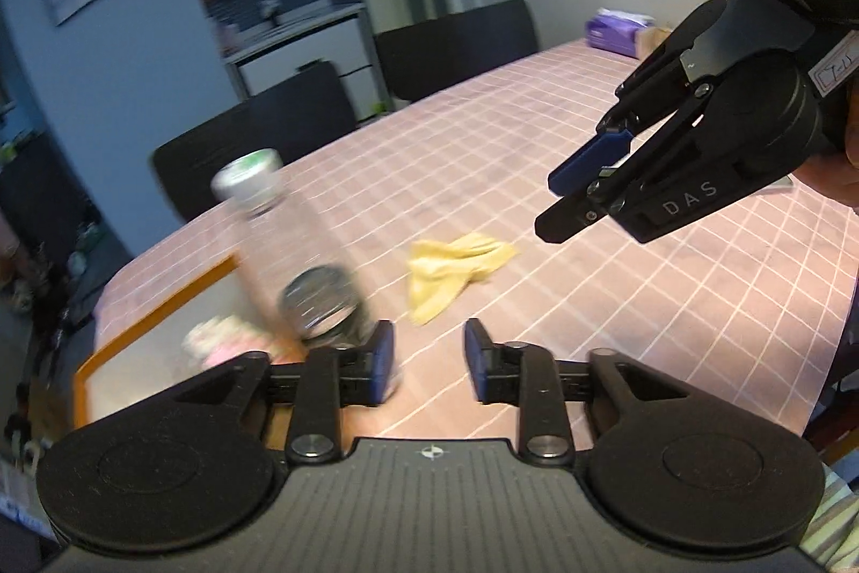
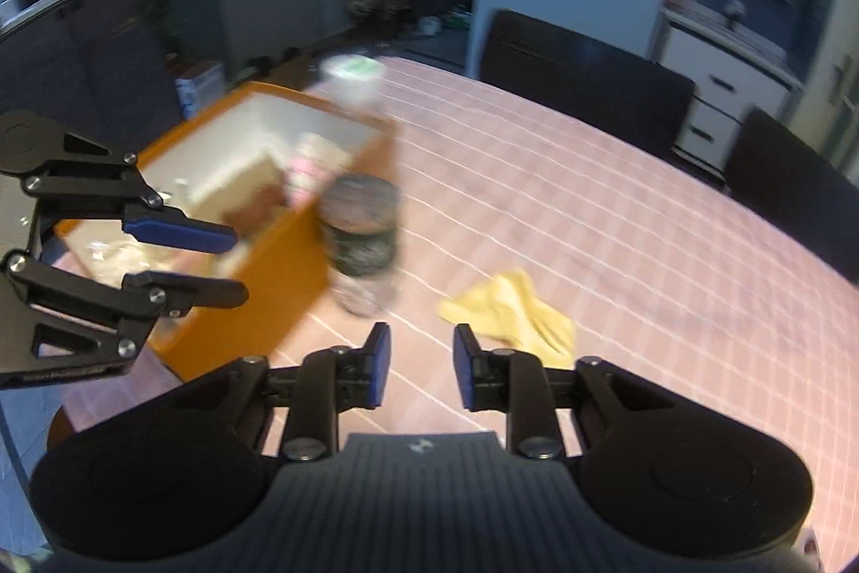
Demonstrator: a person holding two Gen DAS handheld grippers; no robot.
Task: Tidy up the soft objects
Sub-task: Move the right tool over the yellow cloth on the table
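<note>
One crumpled yellow cloth [image 1: 456, 269] lay limp on the desk's pink grid-checked covering [image 1: 617, 294], its long axis running towards the clear plastic bottle with a green-and-white cap [image 1: 290, 251]. The bottle stood beside one orange-walled box with a white interior [image 2: 257, 175], which held blurred soft items. Left tool [image 1: 428, 369] and right tool [image 2: 419, 366] both hovered with fingers parted, holding nothing. Two dark chairs [image 1: 456, 46] stood behind.

A pink checked table [image 2: 617, 208] carried a crumpled yellow cloth [image 2: 510, 310], a clear bottle [image 2: 357, 197], an orange-rimmed box [image 2: 268, 272] and a purple packet [image 1: 617, 28] far off.
</note>
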